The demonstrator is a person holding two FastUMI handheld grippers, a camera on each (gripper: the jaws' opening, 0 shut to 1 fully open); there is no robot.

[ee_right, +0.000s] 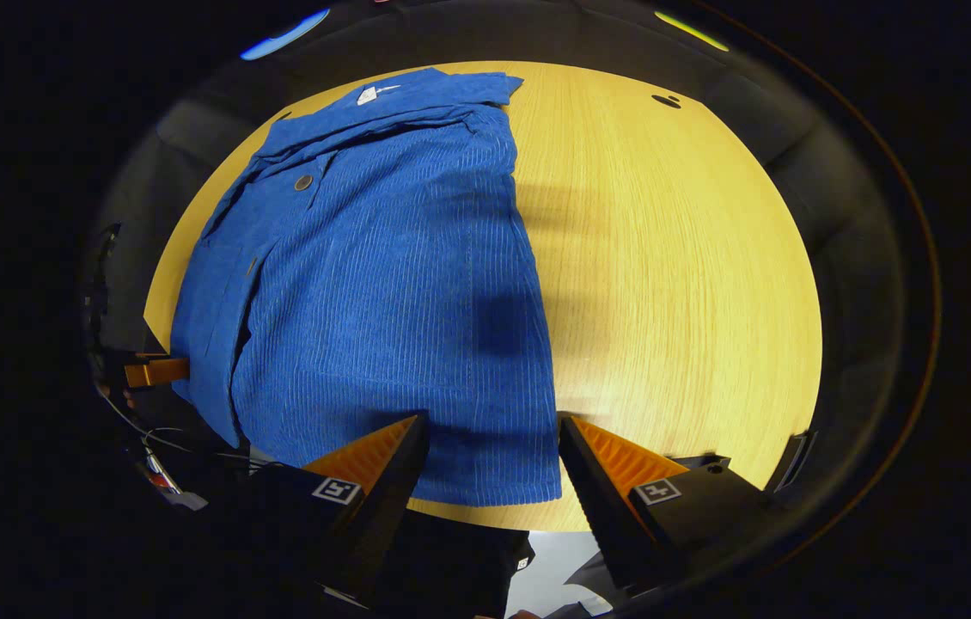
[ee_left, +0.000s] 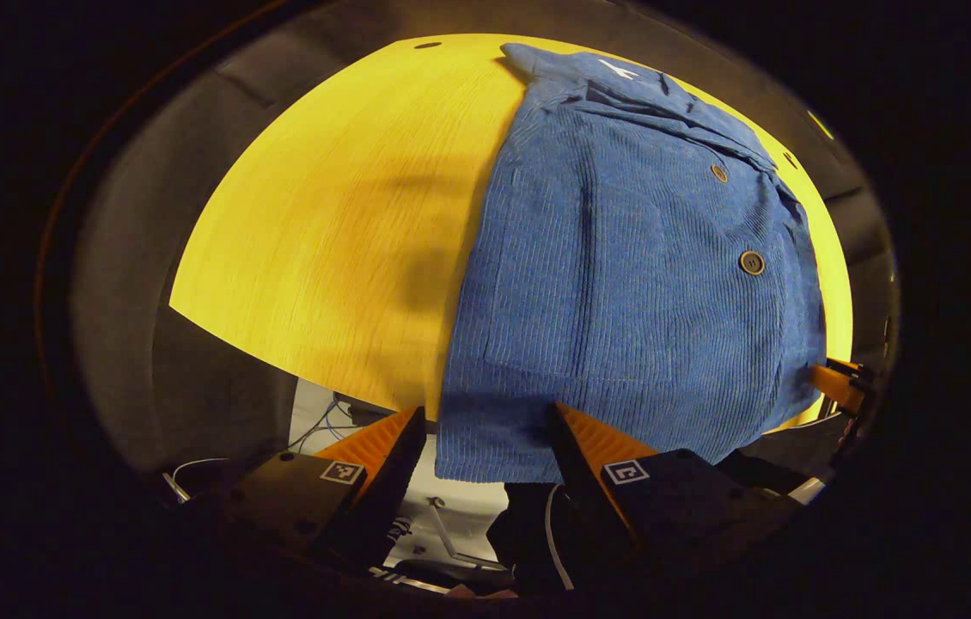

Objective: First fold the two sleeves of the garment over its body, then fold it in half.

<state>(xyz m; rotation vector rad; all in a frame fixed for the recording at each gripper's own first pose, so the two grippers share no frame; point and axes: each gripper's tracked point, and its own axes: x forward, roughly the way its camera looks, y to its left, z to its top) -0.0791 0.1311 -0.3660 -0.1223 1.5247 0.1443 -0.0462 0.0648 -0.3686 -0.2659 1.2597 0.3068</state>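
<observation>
At near tabletop [ee_left: 322, 241] edge: blue garment [ee_left: 623, 284] lies narrow, sleeves apparently folded over body; hem overhangs. Left gripper [ee_left: 485, 430] and right gripper [ee_right: 490, 438] spread wide, holding nothing. Half-fold remains.

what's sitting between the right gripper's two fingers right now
In the right gripper view, the near hem corner of the blue garment lies between the open fingers of the right gripper, with a strip of bare wooden table beside it.

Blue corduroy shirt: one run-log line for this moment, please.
shirt: sleeves folded in, flat on table | left gripper: open at hem | right gripper: open at hem | half-fold pending
</observation>
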